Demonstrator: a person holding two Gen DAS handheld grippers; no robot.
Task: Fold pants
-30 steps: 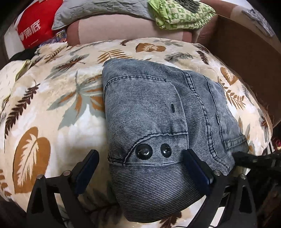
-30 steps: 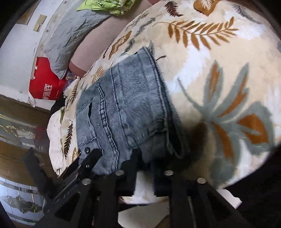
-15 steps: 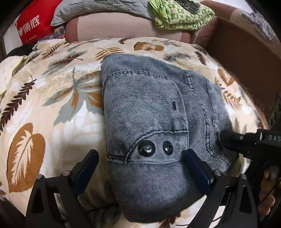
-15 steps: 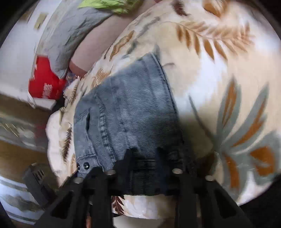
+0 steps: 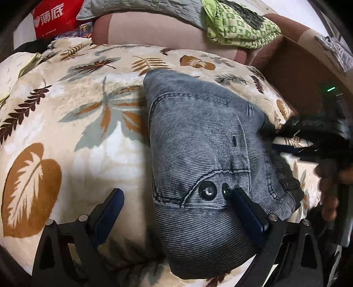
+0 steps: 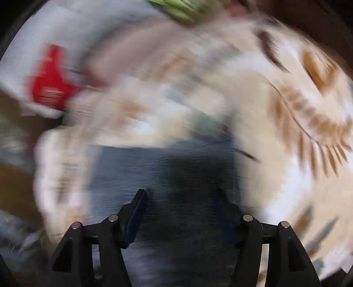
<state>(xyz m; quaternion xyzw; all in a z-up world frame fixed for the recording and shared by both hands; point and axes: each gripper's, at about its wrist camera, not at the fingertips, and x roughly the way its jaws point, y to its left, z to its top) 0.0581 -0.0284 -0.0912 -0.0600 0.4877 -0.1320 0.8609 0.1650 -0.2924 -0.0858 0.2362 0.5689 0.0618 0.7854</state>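
Leaf-print blanket (image 5: 72,154) covers the bed, cream with brown and grey fronds. Nearest in the left wrist view, the left gripper (image 5: 174,205) stands wide open; its left finger (image 5: 108,212) is over bare blanket, its right finger (image 5: 247,212) lies over the pants' waistband just beside two dark buttons (image 5: 207,190). Nothing is clamped between them. The pants (image 5: 198,141), grey-blue denim, lie folded into a compact bundle on the blanket, waistband end near the camera, the far edge pointing toward the bed's head.

At the bundle's right edge is the right gripper (image 5: 286,141), blurred and dark, with a hand (image 5: 328,187) behind it. In its own view the right gripper (image 6: 183,212) is opening, fingers apart above the denim (image 6: 154,176), pads not pressing on it; the picture is heavily smeared.

Beyond the pants, a pink-brown bolster (image 5: 158,31) lies across the bed. On it rest a grey quilted pillow (image 5: 136,8) and a green patterned cloth (image 5: 238,26). Far left stands a red bag (image 5: 53,17) with white characters.
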